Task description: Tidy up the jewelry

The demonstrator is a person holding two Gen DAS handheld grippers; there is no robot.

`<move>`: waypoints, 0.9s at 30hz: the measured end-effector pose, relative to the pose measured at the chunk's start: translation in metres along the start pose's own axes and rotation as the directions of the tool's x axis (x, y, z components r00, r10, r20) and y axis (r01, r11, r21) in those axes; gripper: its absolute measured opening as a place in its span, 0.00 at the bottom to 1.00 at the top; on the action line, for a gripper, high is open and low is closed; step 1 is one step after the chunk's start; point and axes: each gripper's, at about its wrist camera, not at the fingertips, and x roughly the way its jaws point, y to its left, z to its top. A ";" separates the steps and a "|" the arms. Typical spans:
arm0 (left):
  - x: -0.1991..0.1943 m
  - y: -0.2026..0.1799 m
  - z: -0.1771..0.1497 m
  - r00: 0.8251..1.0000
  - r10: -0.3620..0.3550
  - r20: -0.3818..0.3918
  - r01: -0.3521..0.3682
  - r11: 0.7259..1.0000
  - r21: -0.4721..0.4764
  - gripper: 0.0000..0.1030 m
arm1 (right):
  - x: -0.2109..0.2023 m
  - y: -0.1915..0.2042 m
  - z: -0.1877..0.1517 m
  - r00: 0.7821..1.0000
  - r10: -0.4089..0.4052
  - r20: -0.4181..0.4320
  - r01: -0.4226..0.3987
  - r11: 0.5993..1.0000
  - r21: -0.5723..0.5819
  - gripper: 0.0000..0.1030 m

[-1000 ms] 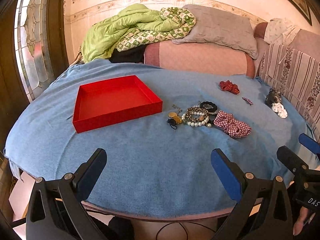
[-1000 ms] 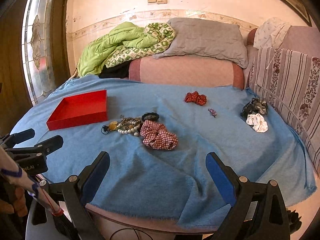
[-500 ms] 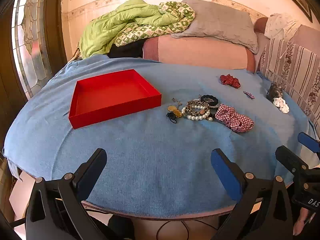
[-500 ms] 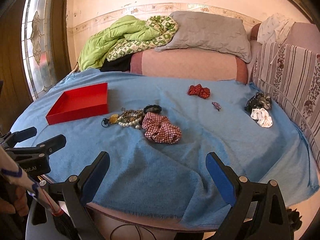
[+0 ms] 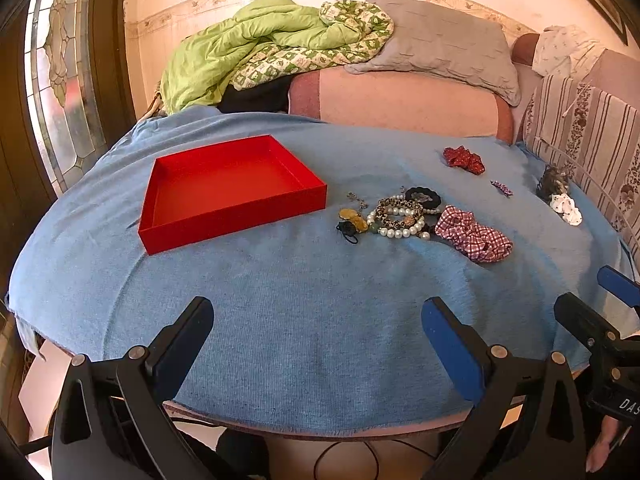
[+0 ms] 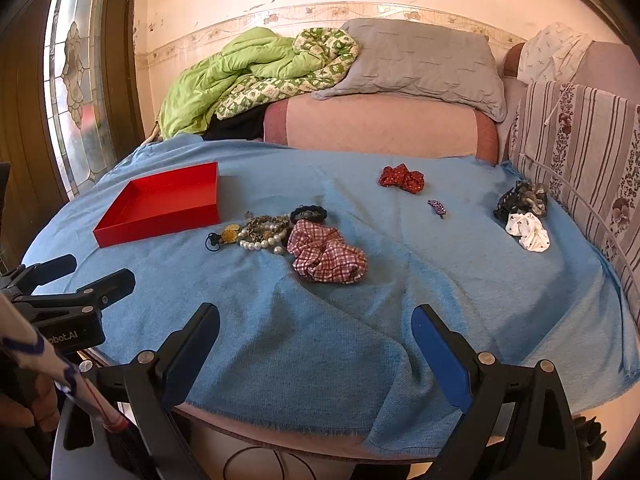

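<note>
Jewelry not yet touched; red tray (image 5: 236, 188) holds nothing. Left gripper (image 5: 316, 344) and right gripper (image 6: 316, 344) both hang spread wide over the near edge of the blue cloth (image 5: 300, 300), gripping nothing. Pearl bracelet (image 5: 400, 222) lies in a tight cluster just right of the tray, touching a leopard-print band (image 5: 394, 208) and a checked scrunchie (image 5: 474, 234); an amber pendant (image 5: 354, 218) sits on the cluster's tray side. Red scrunchie (image 6: 402, 178), a small purple clip (image 6: 437, 207) and a dark-and-white bundle (image 6: 524, 216) lie well right of the tray.

Start with the piece nearest the tray, probably the pendant. Come down steeply, pinch only that piece, lift slowly: strands may snag neighbours. Cloth is soft and wrinkled, so keep your fingertips from grabbing fabric.
</note>
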 end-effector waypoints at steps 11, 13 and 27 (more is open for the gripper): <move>0.002 0.003 -0.002 1.000 0.005 -0.012 -0.005 1.000 0.000 1.00 | 0.003 -0.001 0.000 1.000 0.008 -0.008 -0.007 1.000 0.009 0.96; 0.003 0.004 -0.002 1.000 0.007 -0.018 -0.007 1.000 -0.003 1.00 | 0.003 -0.002 0.000 1.000 0.010 -0.009 -0.010 1.000 0.014 0.96; 0.008 0.013 0.000 0.998 -0.006 -0.057 0.004 1.000 -0.023 1.00 | 0.021 -0.005 0.005 0.999 0.038 -0.038 -0.037 0.999 0.027 0.96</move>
